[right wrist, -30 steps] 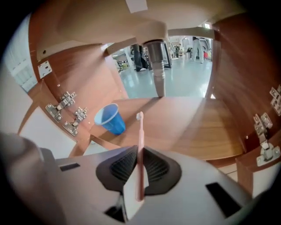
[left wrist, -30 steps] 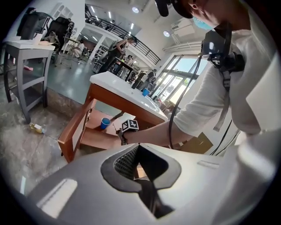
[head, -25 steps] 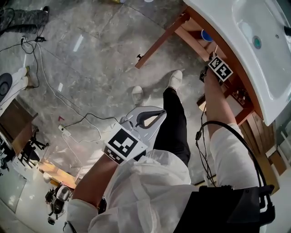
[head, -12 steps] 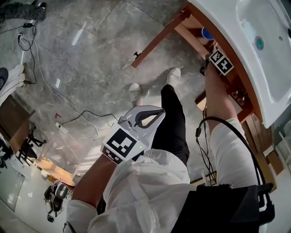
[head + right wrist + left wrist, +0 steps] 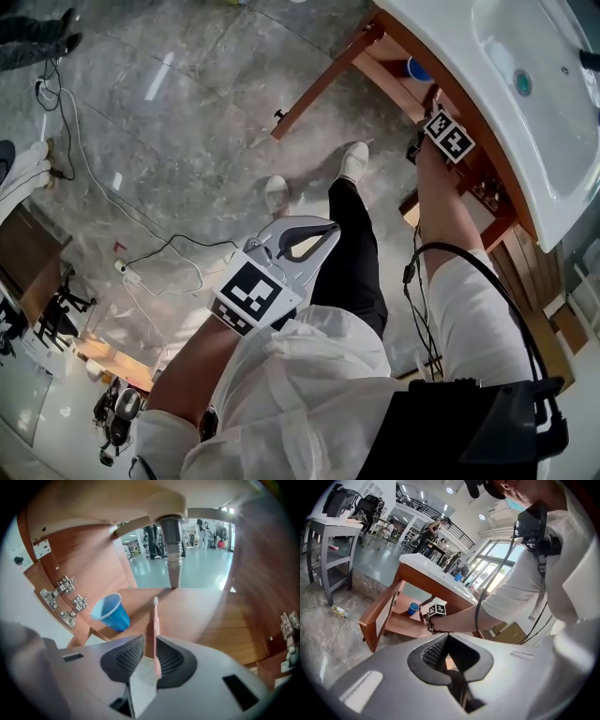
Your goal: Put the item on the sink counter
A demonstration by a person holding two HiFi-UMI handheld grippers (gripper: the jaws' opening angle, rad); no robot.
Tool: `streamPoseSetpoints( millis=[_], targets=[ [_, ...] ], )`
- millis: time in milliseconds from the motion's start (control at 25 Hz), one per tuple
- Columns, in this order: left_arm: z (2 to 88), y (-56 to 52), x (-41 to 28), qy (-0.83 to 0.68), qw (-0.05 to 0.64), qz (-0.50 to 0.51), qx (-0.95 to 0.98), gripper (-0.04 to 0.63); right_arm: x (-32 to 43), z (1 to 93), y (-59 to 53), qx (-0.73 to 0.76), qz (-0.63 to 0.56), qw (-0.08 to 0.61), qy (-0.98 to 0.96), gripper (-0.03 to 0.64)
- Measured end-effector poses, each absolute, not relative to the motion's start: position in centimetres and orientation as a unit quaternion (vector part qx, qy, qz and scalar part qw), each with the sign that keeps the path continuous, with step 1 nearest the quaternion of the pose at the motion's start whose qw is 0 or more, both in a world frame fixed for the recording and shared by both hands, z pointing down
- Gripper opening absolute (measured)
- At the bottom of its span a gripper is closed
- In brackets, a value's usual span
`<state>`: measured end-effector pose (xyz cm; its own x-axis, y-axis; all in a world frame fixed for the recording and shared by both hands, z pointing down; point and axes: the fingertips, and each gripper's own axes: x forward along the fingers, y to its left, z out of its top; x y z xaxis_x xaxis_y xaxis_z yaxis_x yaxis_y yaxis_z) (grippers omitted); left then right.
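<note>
A pink toothbrush (image 5: 153,620) stands between the jaws of my right gripper (image 5: 150,641), head pointing away over the wooden cabinet shelf (image 5: 197,611). The jaws are opening, and a thin gap shows beside the brush. In the head view only the right gripper's marker cube (image 5: 447,138) shows, reaching in under the white sink counter (image 5: 441,37). A blue cup (image 5: 112,613) lies tipped on the shelf to the left of the brush. My left gripper (image 5: 314,234) hangs shut and empty at hip height, away from the cabinet.
The cabinet door (image 5: 323,84) swings open to the left. A grey drain pipe (image 5: 172,550) comes down behind the toothbrush. Metal hinges (image 5: 65,597) sit on the left cabinet wall. Cables (image 5: 159,253) trail across the marble floor beside the person's shoes (image 5: 356,159).
The right gripper's cube has crept slightly up towards the counter edge. The left gripper stays where it was.
</note>
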<state>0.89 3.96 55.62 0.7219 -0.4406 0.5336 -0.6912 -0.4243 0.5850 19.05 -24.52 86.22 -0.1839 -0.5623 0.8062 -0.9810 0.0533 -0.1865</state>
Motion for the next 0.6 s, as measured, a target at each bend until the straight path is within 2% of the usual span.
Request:
streamPoseSetpoints(
  millis=[400,600],
  targets=[
    [52.8,5.1,1.0,-0.319,0.391,0.154,0.849,0.005,19.1,82.2,-20.7,0.557,0.369,0.293,-0.684,0.066],
    [50.0,6.0,1.2,-0.304,0.368,0.153,0.865,0.006,18.4,78.9,-16.9,0.53,0.368,0.319,-0.694,0.037]
  ],
)
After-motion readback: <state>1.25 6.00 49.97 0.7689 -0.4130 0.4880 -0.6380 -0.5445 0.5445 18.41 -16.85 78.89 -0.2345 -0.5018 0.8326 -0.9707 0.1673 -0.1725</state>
